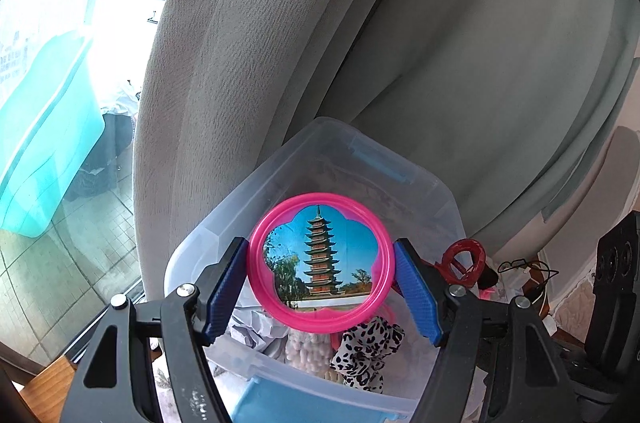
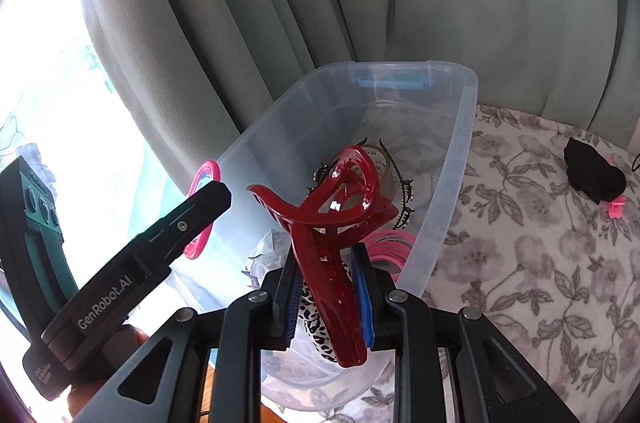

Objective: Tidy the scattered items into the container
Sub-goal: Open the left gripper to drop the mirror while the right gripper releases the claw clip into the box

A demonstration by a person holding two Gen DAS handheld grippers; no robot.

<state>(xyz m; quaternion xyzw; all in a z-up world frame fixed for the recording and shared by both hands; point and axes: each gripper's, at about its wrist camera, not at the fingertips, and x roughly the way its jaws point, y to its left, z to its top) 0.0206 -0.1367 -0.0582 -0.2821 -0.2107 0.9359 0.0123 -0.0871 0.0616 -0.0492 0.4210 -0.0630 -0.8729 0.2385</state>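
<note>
I am counting one pink round mirror point(image 1: 319, 259), one red claw clip point(image 2: 335, 223), one clear bin point(image 2: 456, 159). Left tool point(image 1: 320, 287) is clamping the mirror wide-spread above the bin; right tool point(image 2: 329, 299) is pinching the clip narrowly over it, beside the floral tabletop point(image 2: 540, 263).

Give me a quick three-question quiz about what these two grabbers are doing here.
1. True or false: the left gripper holds a pink round mirror.
2. What does the right gripper clamp? A) red hair claw B) spoon C) sock
3. Fill in: both items are held above the clear plastic ____.

Key: 1 true. 2 A, the red hair claw. 3 bin; a black item lies outside on the floral cloth.
</note>
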